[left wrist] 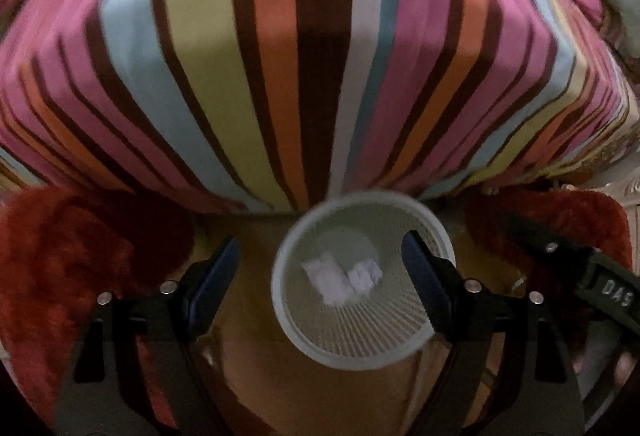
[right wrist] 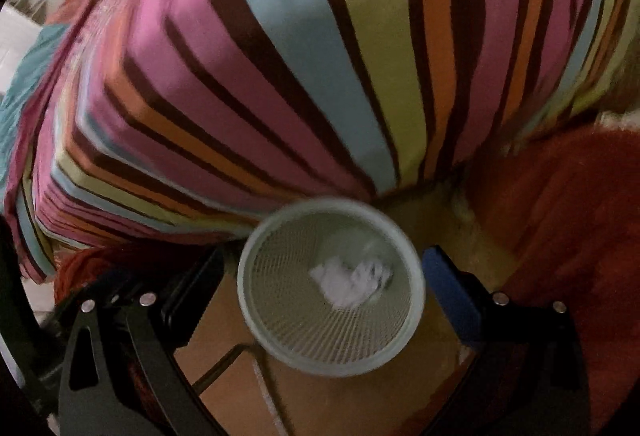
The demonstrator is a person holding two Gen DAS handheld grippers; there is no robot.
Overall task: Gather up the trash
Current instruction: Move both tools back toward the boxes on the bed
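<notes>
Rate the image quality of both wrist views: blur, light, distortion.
Left wrist view: motion blur smears the mesh bin and the white paper in it; fisheye bows the striped bedcover; floor dim, dark corners. Right wrist view: same blur on the bin and paper, stripes streaked, bright patch at upper left, lower edge dark.

We see a striped bedspread (left wrist: pixel 320 56) filling the upper frame in pink, brown, blue, yellow and orange. Red fuzzy fabric (left wrist: pixel 72 256) sits lower left and right, above tan floor (left wrist: pixel 320 396).
</notes>
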